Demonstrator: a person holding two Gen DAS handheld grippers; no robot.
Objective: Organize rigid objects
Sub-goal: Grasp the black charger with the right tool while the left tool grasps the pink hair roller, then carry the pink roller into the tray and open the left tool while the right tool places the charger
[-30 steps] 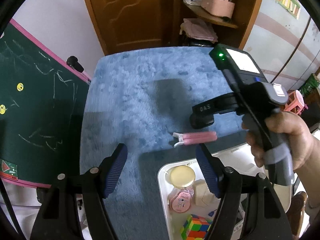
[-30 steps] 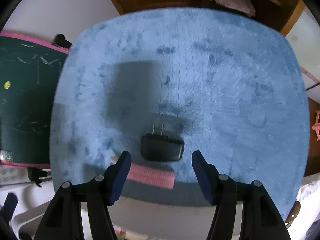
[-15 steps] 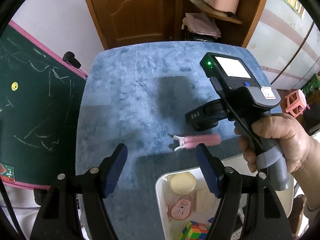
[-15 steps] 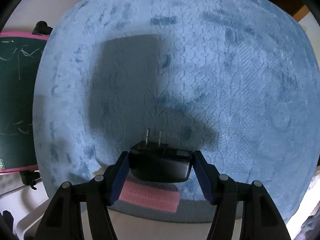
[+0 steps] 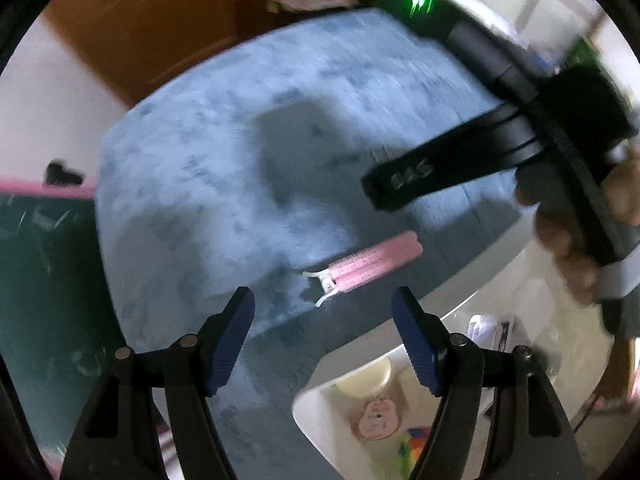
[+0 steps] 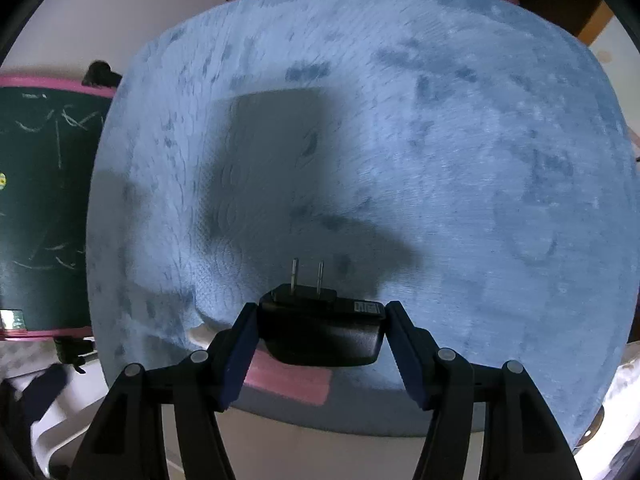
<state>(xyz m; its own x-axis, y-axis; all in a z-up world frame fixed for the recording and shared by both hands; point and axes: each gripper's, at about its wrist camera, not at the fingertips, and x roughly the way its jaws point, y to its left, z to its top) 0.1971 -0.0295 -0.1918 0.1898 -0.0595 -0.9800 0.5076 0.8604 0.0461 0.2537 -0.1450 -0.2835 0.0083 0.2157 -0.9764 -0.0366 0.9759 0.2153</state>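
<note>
My right gripper (image 6: 320, 324) is shut on a black plug adapter (image 6: 320, 334) with two metal prongs pointing forward, held above the blue mat (image 6: 440, 140). A pink hair clip (image 5: 372, 268) lies on the mat (image 5: 200, 160) near its front edge, just ahead of my open, empty left gripper (image 5: 324, 316); it also shows below the adapter in the right wrist view (image 6: 292, 380). The right gripper's body (image 5: 460, 160) hangs in the upper right of the blurred left wrist view.
A white bin (image 5: 320, 400) below the mat's front edge holds a round cream case, a pink item and a colour cube. A green chalkboard (image 6: 40, 200) with a pink frame stands to the left. A wooden door and shelf lie beyond the mat.
My right gripper moved down onto the black adapter, closed on it and lifted it off the mat. The left gripper swung closer toward the pink clip, blurring its view.
</note>
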